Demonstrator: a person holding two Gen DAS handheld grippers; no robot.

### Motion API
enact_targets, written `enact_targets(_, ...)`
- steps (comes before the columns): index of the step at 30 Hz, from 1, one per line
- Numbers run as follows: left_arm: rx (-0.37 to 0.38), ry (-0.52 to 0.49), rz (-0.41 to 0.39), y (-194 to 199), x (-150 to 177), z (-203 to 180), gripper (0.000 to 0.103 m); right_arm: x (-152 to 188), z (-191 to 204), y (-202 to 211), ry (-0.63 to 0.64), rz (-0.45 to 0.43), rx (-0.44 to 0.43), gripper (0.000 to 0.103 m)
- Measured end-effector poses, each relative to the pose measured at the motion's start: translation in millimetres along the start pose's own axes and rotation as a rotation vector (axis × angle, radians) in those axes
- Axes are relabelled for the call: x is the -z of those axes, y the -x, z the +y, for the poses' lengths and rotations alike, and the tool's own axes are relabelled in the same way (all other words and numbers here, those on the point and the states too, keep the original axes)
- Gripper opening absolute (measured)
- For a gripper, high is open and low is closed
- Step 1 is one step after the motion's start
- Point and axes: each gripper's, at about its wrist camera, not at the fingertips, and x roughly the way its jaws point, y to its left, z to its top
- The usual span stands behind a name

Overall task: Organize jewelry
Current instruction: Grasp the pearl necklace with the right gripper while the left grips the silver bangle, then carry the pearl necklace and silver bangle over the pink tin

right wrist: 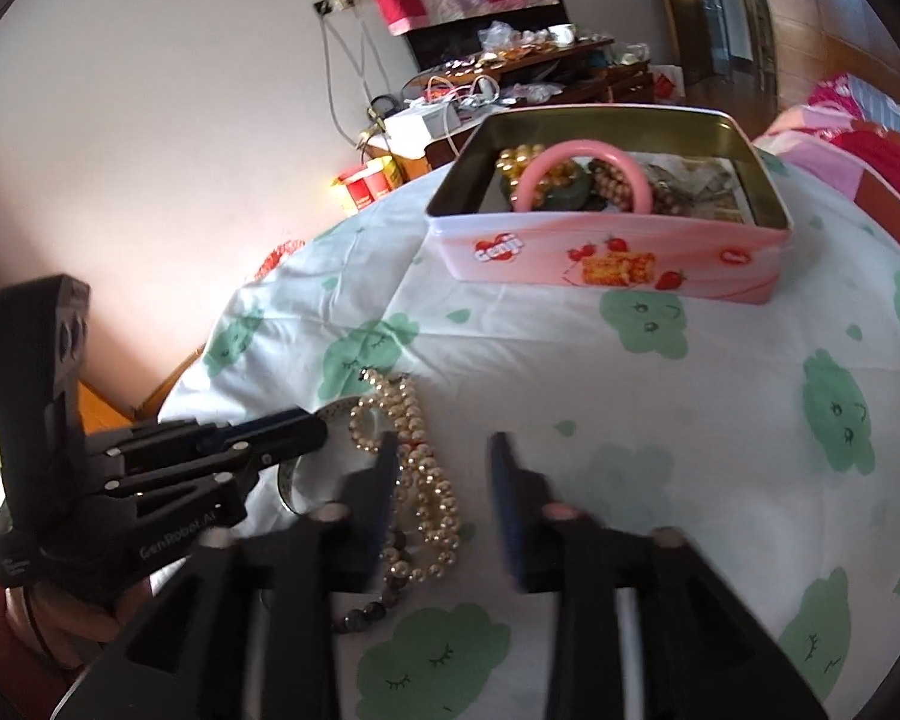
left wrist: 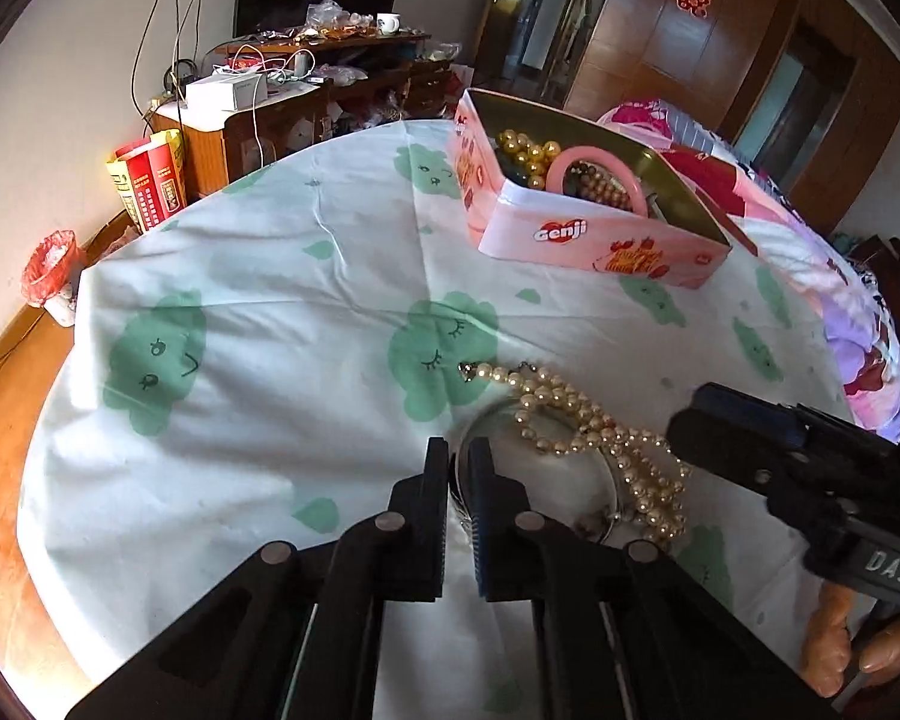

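On the bed's cloud-print sheet (left wrist: 282,276), the left gripper (left wrist: 459,462) has its jaws clamped on a silver bangle (left wrist: 480,420) beside the pearl necklace (left wrist: 594,426), while the right gripper (right wrist: 444,450) stands with jaws apart over the pearls, nothing gripped, and the pink tin (right wrist: 606,252) sits beyond.

light: sun is raking in from my left, glaring on the bedsheet (left wrist: 270,276)
blur: my right gripper (right wrist: 444,468) is smearing
edges: fisheye is bending, vignetting the corners
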Motion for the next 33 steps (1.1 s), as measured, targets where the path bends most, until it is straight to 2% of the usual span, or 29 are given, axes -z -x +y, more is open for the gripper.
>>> enact_targets(5, 0.018, 0.027, -0.051, 8, 0, 0, 0.004, 0, 0, 6, 0.01, -0.01, -0.018, 0.05)
enact_targets(10, -0.022, -0.006, -0.122, 29, -7, -1, 0.005, -1, 19, -11, 0.105, 0.017, -0.004, 0.048)
enact_targets(11, -0.04, -0.014, -0.128, 31, -8, -1, 0.005, -1, 21, -15, 0.114, 0.025, 0.004, 0.047)
enact_targets(14, -0.054, 0.008, -0.14, 34, -9, 7, 0.005, 1, 25, -29, 0.139, 0.067, 0.051, 0.03)
enact_targets(17, -0.052, 0.033, -0.148, 35, -10, 15, 0.005, 2, 19, -22, 0.104, 0.048, 0.027, 0.03)
enact_targets(20, -0.025, 0.067, -0.166, 40, -11, 18, 0.005, 3, 24, -20, 0.151, 0.044, 0.083, 0.03)
enact_targets(24, -0.026, 0.051, -0.167, 43, -12, 13, 0.005, 5, 35, -33, 0.22, 0.052, 0.133, 0.03)
enact_targets(25, -0.024, 0.047, -0.166, 44, -11, 13, 0.005, 7, 39, -34, 0.25, 0.053, 0.155, 0.028)
enact_targets(26, -0.022, 0.046, -0.164, 44, -11, 12, 0.005, 8, 41, -35, 0.272, 0.055, 0.186, 0.019)
enact_targets(27, -0.02, 0.045, -0.162, 45, -10, 11, 0.005, 8, 41, -35, 0.282, 0.052, 0.204, 0.016)
enact_targets(31, -0.009, 0.043, -0.16, 47, -9, 8, 0.005, 5, 26, -28, 0.212, 0.039, 0.237, 0.016)
enact_targets(33, 0.003, 0.046, -0.163, 48, -9, 6, 0.005, 3, 10, -12, 0.112, 0.005, 0.198, 0.016)
